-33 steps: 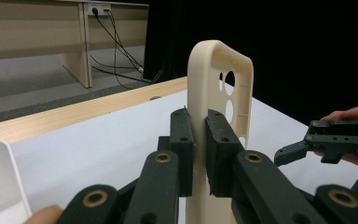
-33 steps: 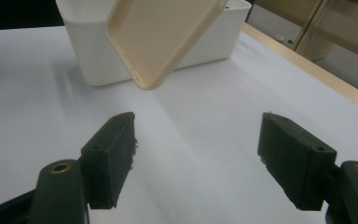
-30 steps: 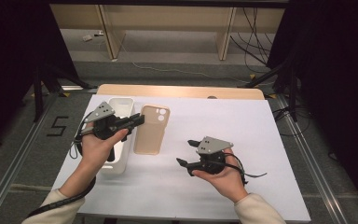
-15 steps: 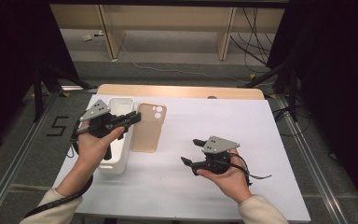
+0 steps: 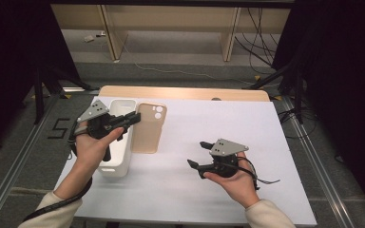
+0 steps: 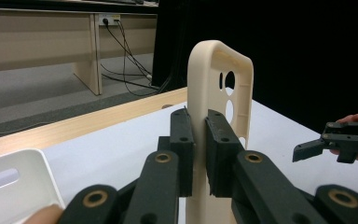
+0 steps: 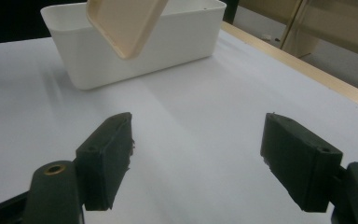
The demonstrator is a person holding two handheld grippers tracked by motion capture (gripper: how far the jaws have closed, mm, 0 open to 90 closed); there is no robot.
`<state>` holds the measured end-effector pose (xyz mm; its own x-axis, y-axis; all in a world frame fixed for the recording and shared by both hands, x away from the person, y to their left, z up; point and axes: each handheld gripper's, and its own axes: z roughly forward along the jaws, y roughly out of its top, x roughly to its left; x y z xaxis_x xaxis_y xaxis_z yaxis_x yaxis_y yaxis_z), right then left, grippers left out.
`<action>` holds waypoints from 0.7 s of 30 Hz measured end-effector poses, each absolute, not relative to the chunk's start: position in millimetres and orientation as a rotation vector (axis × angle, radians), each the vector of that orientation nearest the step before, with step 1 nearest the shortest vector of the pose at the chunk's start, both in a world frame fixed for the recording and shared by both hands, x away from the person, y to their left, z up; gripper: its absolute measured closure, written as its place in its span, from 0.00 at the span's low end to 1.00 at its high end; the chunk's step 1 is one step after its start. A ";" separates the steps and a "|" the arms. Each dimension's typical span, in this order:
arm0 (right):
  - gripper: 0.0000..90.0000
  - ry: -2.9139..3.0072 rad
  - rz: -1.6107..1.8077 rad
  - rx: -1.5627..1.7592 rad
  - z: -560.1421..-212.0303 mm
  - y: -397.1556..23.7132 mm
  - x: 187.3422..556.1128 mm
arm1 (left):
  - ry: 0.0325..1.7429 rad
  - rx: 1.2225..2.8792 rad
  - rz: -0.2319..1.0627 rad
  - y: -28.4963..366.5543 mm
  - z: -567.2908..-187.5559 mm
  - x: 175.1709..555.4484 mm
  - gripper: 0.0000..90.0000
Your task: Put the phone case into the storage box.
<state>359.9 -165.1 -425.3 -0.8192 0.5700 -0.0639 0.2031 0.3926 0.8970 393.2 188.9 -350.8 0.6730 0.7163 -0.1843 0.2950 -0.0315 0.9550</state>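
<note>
Right gripper view, beige phone case [image 7: 123, 23] cut off above, right gripper [image 7: 198, 161] spread, left gripper [image 6: 196, 154] pinching case.

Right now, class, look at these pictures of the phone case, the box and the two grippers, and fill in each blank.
1. The left gripper is shut on the beige ____.
2. The right gripper has its jaws ____ over the white table.
3. The phone case is held clear of the table beside a white ____.

Missing words: phone case; open; box
</note>
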 end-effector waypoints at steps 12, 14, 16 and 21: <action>0.29 2.276 1.402 0.679 -424.5 -171.2 359.2 | 0.846 1.608 0.417 194.7 -348.0 394.3 0.92; 0.29 2.275 1.403 0.680 -424.3 -172.2 359.1 | 0.848 1.607 0.417 195.7 -347.5 394.4 0.92; 0.29 2.275 1.405 0.682 -424.3 -173.1 358.8 | 0.851 1.605 0.422 196.8 -347.0 394.7 0.92; 0.29 2.273 1.406 0.692 -424.9 -174.7 358.2 | 0.854 1.600 0.423 199.4 -345.9 395.2 0.92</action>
<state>358.2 -174.7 -424.9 -0.8075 0.5868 -0.0598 0.2084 0.3787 0.9017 395.2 199.4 -345.9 0.6632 0.7245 -0.1880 0.2896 -0.0168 0.9570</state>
